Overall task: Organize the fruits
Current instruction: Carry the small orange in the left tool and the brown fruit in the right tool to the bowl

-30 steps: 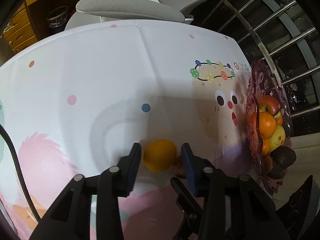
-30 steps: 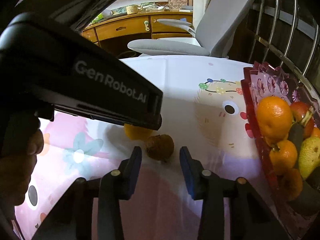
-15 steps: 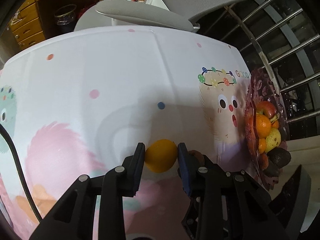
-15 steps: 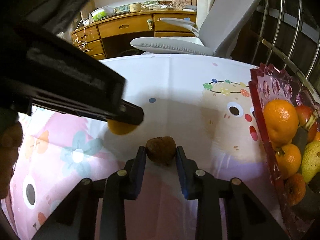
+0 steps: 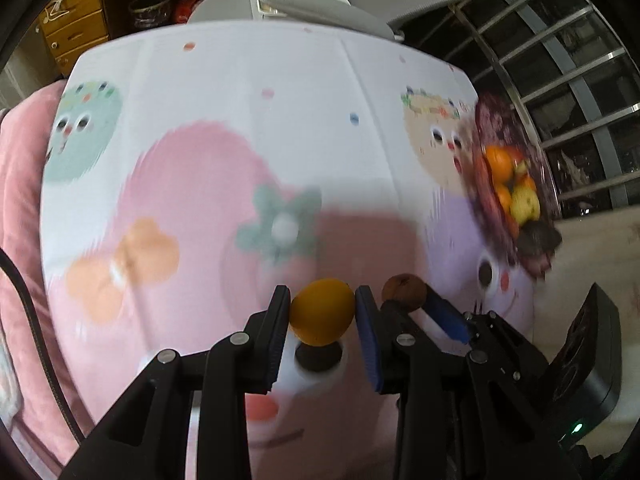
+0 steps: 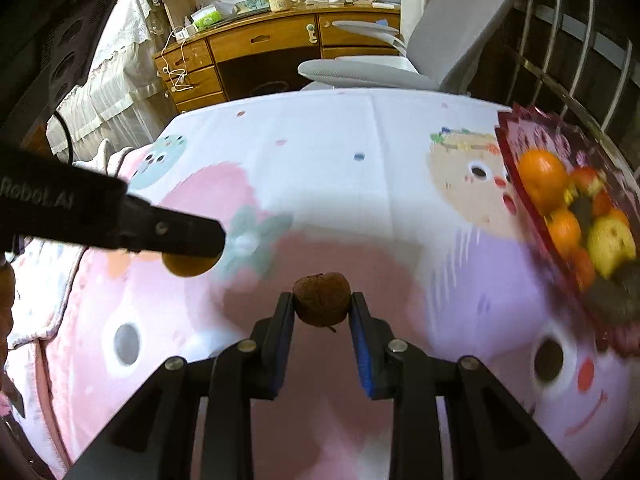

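Here we grip one fruit in each gripper, both lifted clear of the table (image 6: 360, 128), which wears a white cloth printed with pastel cartoon faces and flowers.

Our left gripper (image 5: 322, 312) has its blue-padded jaws pressed against both sides of an orange (image 5: 322, 311); the fruit sits right at the fingertips, with its shadow on the cloth below it. From the right wrist view the same orange (image 6: 188, 266) peeks out beneath the dark body of the left gripper, off to the left.

Our right gripper (image 6: 322, 308) has just finished closing, and its jaws are tight on a brown fruit (image 6: 322, 299), rough-skinned and round, with a thin stem poking out underneath. In the left wrist view that brown fruit (image 5: 404, 292) shows just beside the orange, on its right, between the right gripper's blue pads.

The plate (image 6: 516, 148), dark red with a scalloped patterned rim, sits at the right edge of the table, well apart from both held fruits. It carries oranges, a yellow pear-like fruit, something red and a dark fruit; motion blur keeps us from telling more.

Beyond the table stand a grey chair (image 6: 460, 24) and a wooden desk (image 6: 260, 48) with drawers. Metal bars (image 5: 568, 60) run along the right side.
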`<state>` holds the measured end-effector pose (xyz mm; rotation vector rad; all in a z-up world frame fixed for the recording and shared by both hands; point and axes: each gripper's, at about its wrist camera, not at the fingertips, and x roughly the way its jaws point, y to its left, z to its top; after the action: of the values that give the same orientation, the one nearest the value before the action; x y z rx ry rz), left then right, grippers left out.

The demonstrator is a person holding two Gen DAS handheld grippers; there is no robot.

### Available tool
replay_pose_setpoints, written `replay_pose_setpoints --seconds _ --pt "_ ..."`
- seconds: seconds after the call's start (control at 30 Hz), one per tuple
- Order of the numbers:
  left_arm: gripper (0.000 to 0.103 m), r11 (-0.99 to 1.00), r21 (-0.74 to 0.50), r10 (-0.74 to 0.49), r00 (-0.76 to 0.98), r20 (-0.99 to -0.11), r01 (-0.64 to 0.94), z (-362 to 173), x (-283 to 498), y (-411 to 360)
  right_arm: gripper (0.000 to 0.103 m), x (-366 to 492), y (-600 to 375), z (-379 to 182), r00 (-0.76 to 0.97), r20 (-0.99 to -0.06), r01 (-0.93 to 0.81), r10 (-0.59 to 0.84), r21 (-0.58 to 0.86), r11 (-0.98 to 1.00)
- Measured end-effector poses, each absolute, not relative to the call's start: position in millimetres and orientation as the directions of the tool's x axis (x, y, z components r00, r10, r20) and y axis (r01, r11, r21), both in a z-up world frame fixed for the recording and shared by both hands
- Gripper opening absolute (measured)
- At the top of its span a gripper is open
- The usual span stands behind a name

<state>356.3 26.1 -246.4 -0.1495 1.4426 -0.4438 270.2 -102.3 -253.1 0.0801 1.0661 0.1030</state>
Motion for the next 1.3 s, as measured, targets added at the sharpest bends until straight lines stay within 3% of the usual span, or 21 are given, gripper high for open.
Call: replay_pose_setpoints --seconds 0.63,1.3 --pt "0.032 0.868 -0.358 -0.390 0.027 -0.920 0.344 -184 245 11 0.028 162 -124 -197 0.435 -0.888 0.078 0.151 0.204 0.976" --pt "0.032 0.890 -0.362 -0.413 0.151 -0.898 0.277 -154 223 -165 0.028 164 -303 -157 0.521 -0.827 -0.055 0.210 0.213 0.976"
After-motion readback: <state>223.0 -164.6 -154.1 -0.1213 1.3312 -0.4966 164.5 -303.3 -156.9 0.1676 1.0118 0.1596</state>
